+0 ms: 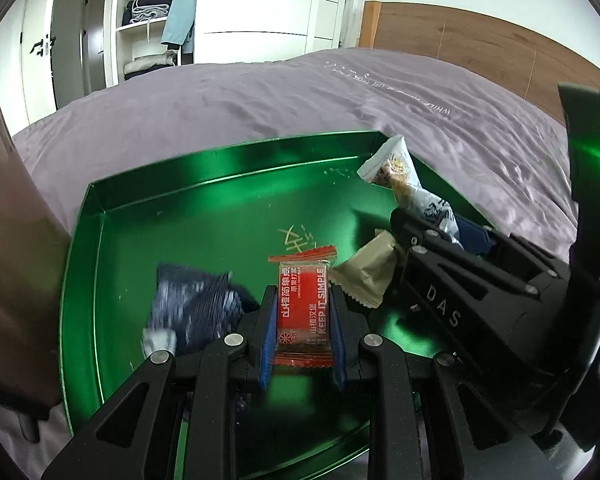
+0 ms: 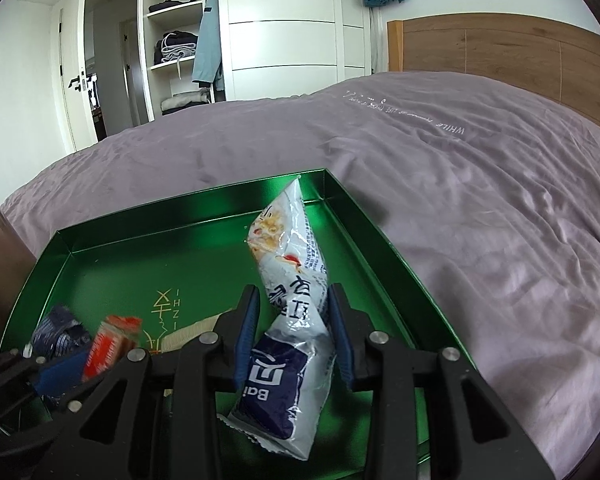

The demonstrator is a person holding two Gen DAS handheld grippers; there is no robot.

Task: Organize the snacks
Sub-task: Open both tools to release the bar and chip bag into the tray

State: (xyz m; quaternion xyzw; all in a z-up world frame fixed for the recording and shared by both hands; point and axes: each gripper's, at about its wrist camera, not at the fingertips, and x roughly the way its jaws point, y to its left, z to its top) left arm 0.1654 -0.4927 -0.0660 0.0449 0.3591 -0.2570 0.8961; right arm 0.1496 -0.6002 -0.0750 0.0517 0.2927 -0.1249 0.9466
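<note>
A green metal tray (image 1: 148, 196) lies on the bed and also shows in the right wrist view (image 2: 140, 248). My left gripper (image 1: 303, 304) is shut on a red snack packet (image 1: 303, 312) and holds it over the tray; the packet also shows in the right wrist view (image 2: 112, 344). My right gripper (image 2: 294, 320) is shut on a long white and blue snack bag (image 2: 292, 320), whose top end shows in the left wrist view (image 1: 396, 164). A dark blue packet (image 1: 196, 308) and a beige packet (image 1: 368, 272) lie in the tray.
The tray rests on a purple bedspread (image 2: 460, 208). A wooden headboard (image 2: 500, 48) stands at the far right. A white wardrobe (image 2: 280, 24) with open shelves and hanging clothes is behind the bed. A brown surface (image 1: 8, 264) stands close at the left.
</note>
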